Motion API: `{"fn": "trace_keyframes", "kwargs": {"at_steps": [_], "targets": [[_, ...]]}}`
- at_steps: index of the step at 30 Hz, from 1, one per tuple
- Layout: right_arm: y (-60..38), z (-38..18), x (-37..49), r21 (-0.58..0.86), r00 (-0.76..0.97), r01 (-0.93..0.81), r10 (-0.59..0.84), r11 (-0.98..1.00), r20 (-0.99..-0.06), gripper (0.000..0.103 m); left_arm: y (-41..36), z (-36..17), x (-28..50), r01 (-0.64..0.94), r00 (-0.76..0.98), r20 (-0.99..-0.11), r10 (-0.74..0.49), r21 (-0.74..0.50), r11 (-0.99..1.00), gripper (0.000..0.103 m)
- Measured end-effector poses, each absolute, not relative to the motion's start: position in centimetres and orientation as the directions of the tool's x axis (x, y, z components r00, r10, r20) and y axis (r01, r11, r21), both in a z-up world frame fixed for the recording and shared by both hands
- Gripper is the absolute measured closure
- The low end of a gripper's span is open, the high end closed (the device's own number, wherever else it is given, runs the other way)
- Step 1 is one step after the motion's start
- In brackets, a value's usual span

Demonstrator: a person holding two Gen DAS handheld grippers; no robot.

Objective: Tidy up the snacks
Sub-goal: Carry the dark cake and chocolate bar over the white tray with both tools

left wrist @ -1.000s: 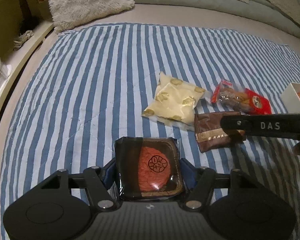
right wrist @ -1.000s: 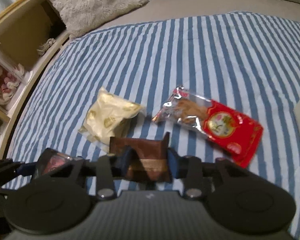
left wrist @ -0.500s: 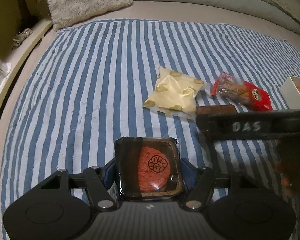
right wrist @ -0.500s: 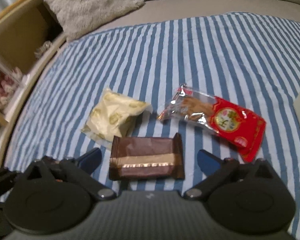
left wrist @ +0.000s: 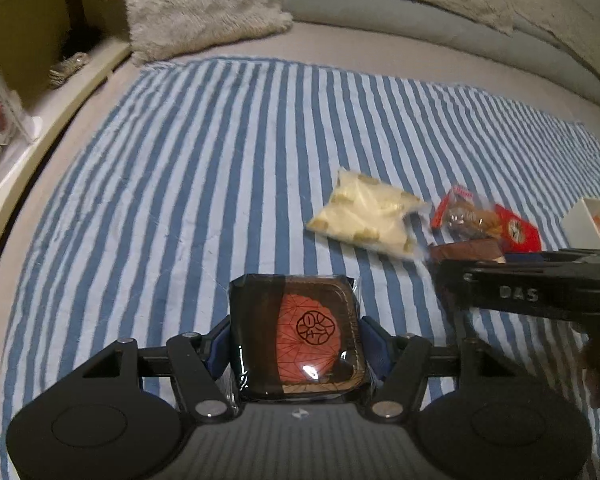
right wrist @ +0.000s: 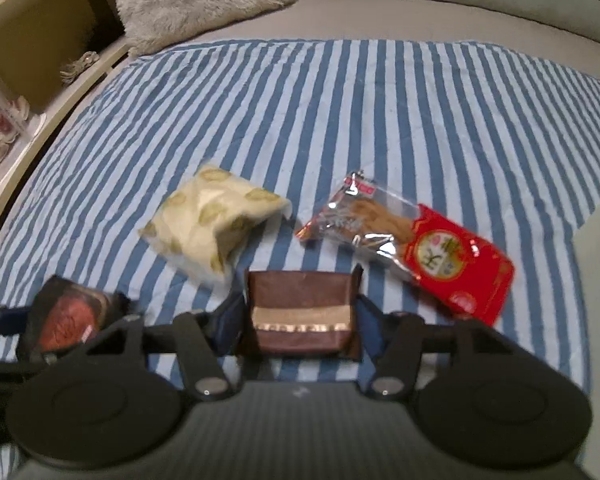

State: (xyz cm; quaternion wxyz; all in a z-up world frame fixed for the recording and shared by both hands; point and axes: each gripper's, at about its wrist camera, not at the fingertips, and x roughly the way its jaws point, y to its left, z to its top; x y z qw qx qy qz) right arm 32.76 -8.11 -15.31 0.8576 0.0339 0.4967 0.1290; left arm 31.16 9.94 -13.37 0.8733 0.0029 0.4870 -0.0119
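Observation:
My left gripper [left wrist: 296, 342] is shut on a black snack packet [left wrist: 300, 328] with an orange-red disc, held just above the striped blanket [left wrist: 204, 184]. My right gripper [right wrist: 300, 322] has its jaws closing on a brown packet with a gold band [right wrist: 300, 304]. Both pads touch the packet's ends, and its right end is folded up. In the left wrist view the brown packet [left wrist: 466, 249] shows beside the right gripper's black body. The black packet [right wrist: 68, 316] appears at the left edge of the right wrist view.
A cream packet with gold spots [right wrist: 216, 220] and a red and clear cracker packet [right wrist: 440, 252] lie on the blanket beyond the brown one. A white box [left wrist: 588, 224] stands at the right edge. A fluffy pillow [left wrist: 196, 4] and a wooden shelf [left wrist: 28, 40] are at the far left.
The right gripper let go of the squeezed brown packet, opened wide so it lay flat, then closed around it again. The left gripper kept its packet and stayed put.

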Motion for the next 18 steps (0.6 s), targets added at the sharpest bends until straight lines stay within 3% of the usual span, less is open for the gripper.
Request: {"fn": "trace_keyframes", "kwargs": {"at_steps": [18], "targets": [[-14.8,-6.9,26.5,0.192,0.609,-0.227,0.293,0.955,-0.737,0.039,6.4,-6.9,27.0,-0.028,0.655,-0.755,-0.019,-0.049,0.998,0.037]]}}
